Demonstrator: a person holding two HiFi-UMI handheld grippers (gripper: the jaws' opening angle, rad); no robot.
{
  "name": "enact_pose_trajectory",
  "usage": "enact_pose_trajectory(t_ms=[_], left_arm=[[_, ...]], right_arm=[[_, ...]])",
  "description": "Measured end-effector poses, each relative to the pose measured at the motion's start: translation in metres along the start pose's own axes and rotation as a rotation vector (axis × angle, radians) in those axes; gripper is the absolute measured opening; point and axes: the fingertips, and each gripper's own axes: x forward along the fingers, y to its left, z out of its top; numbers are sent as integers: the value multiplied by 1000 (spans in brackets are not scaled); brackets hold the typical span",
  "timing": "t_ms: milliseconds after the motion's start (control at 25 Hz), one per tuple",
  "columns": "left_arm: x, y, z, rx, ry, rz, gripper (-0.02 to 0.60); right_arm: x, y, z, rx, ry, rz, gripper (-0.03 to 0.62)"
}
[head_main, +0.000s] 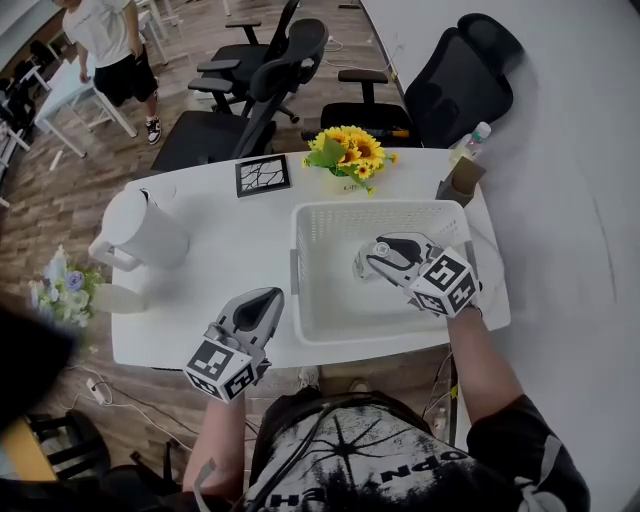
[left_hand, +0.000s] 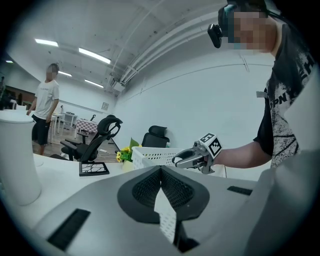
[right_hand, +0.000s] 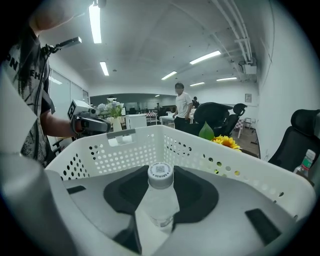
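Right hand-held gripper (right_hand: 161, 181): pinching clear white-capped plastic bottle (right_hand: 160, 200), inside white perforated plastic basket (right_hand: 125, 150).
Left hand-held gripper (left_hand: 161, 171): pressed together, basket at 2 o'clock.

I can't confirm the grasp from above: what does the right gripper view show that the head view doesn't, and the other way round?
Only the right gripper view: a clear plastic bottle with a white cap, clamped between the right gripper's jaws; from above, the gripper's body hides it. Only the head view: the framed picture, and the left gripper at the table's near edge. Both: the white perforated basket, the sunflowers, the green-capped bottle at the table's far corner.
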Motion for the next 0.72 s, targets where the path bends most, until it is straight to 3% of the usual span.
enact_pose_trajectory(t_ms=[520, 720], left_arm=[[-10, -4, -1, -10, -19, 20, 11], [-18, -7, 1, 0, -28, 34, 11]], right_arm=[[-2, 1, 3, -29, -3, 2, 158], [-10, 4, 18, -9, -66, 12, 158]])
